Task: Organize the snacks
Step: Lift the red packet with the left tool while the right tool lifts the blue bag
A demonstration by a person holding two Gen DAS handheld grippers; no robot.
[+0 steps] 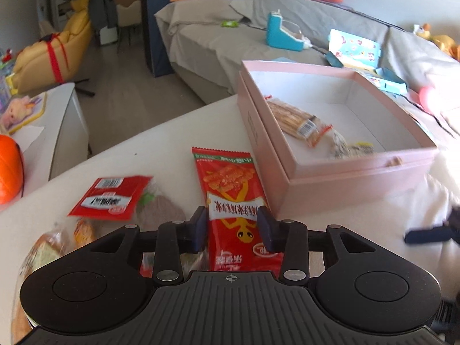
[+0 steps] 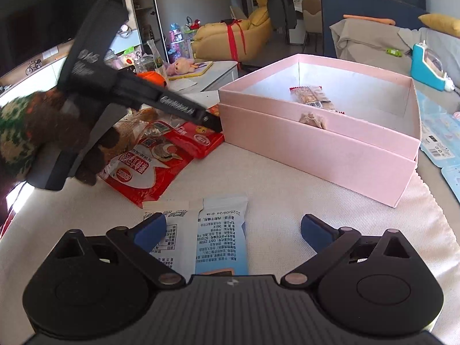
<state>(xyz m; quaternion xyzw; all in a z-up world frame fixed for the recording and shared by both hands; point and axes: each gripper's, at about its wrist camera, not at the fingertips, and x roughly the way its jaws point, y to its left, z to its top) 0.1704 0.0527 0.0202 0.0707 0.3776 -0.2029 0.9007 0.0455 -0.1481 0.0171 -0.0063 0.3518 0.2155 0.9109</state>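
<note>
A long red snack packet (image 1: 230, 189) lies flat on the white table beside the pink box (image 1: 359, 166). My left gripper (image 1: 233, 224) straddles its lower half, one blue pad along each long edge, jaws open. In the right wrist view the same left gripper (image 2: 212, 123), held by a gloved hand (image 2: 57, 132), points down at that red packet (image 2: 198, 141). My right gripper (image 2: 233, 230) stands wide open just above a light blue packet (image 2: 221, 230) and a white packet (image 2: 175, 230). The pink box (image 2: 287, 143) holds a cracker packet (image 2: 313, 95) and a small brown snack (image 2: 312, 120).
More snacks lie left of the box: a red packet (image 1: 112, 198), bread packets (image 1: 49, 247) and a large red-and-white bag (image 2: 141, 172). An orange ball (image 1: 8, 169) sits on a low cabinet to the left. A grey sofa (image 1: 258, 37) with toys runs behind the table.
</note>
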